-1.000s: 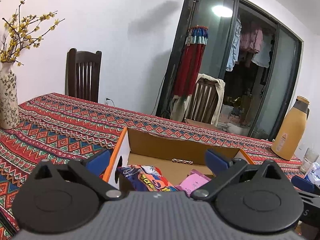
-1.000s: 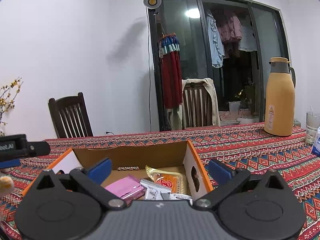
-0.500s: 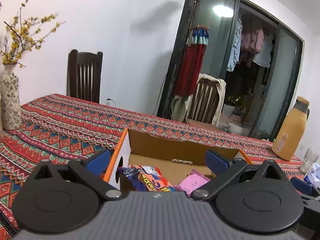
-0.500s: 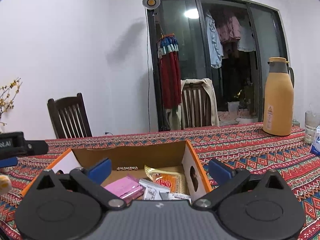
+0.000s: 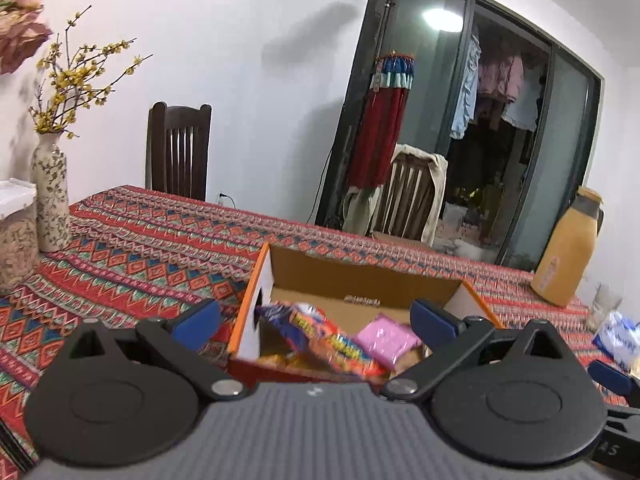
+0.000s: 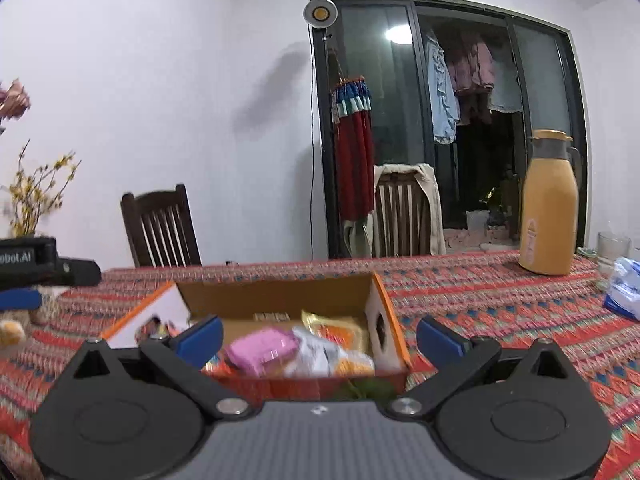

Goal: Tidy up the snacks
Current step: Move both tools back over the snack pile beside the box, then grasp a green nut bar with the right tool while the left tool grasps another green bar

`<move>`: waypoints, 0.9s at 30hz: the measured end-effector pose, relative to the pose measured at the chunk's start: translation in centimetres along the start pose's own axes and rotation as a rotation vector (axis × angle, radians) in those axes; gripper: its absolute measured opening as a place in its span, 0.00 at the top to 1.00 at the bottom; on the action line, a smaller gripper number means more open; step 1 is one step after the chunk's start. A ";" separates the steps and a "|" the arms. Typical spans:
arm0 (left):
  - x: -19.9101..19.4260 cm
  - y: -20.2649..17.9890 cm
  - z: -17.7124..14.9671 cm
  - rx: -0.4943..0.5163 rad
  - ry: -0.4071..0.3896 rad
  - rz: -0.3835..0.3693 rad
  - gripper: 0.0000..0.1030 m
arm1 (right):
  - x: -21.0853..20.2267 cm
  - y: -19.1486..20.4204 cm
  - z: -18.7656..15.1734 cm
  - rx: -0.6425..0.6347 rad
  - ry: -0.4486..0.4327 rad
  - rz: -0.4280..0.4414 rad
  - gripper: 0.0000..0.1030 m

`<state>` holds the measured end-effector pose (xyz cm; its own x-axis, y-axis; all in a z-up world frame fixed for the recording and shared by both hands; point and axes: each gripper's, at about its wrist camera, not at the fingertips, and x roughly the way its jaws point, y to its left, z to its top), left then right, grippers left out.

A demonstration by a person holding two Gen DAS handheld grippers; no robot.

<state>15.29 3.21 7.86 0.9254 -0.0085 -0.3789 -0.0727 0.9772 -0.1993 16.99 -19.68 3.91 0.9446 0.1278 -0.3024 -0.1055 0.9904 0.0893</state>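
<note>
An open cardboard box with orange edges (image 5: 360, 276) (image 6: 280, 294) stands on the patterned tablecloth and holds several snack packets: a pink one (image 5: 386, 338) (image 6: 262, 348), a colourful orange and blue bag (image 5: 320, 334) and an orange packet (image 6: 340, 330). My left gripper (image 5: 316, 320) is open and empty, just in front of the box. My right gripper (image 6: 320, 336) is open and empty, also in front of the box. The left gripper's tip shows at the left edge of the right wrist view (image 6: 40, 268).
A flowered vase (image 5: 50, 196) and a jar (image 5: 14, 236) stand at the left. An orange thermos (image 5: 566, 248) (image 6: 550, 204), a glass (image 6: 612, 248) and a blue-white pack (image 6: 624, 288) stand at the right. Chairs stand behind the table.
Both grippers have pulled back and risen a little from the box, so more of the table and box shows. Both stayed open and empty.
</note>
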 end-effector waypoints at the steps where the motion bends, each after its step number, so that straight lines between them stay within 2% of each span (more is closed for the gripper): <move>1: -0.4 0.3 -0.4 0.001 0.007 0.004 0.00 | -0.7 -0.3 -0.6 -0.003 0.009 0.000 0.00; 7: -1.9 1.8 -2.8 0.003 0.049 0.029 0.00 | -3.8 -1.9 -4.0 -0.025 0.087 -0.018 0.00; 14: -2.6 3.1 -5.3 0.022 0.097 0.056 0.00 | -4.8 -3.6 -6.4 -0.004 0.161 -0.074 0.00; 15: -2.5 3.2 -5.6 0.022 0.103 0.055 0.00 | -4.7 -3.8 -6.5 0.000 0.169 -0.083 0.03; 18: -1.7 3.1 -6.4 0.024 0.120 0.048 0.00 | -4.5 -4.5 -6.5 0.009 0.200 -0.087 0.23; 19: -1.2 3.1 -6.8 0.025 0.126 0.042 0.00 | -4.3 -4.7 -6.5 0.005 0.213 -0.083 0.26; 24: 0.7 3.4 -8.3 0.015 0.164 0.032 0.00 | -2.5 -5.1 -6.9 -0.035 0.277 -0.093 0.35; 27: 0.6 3.7 -8.3 0.012 0.148 0.006 0.00 | -0.8 -5.3 -6.8 -0.051 0.313 -0.095 0.37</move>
<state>12.46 5.03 -0.61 0.8599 -0.0329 -0.5095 -0.0727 0.9798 -0.1861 14.65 -24.70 -2.79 0.8104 0.0370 -0.5848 -0.0444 0.9990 0.0016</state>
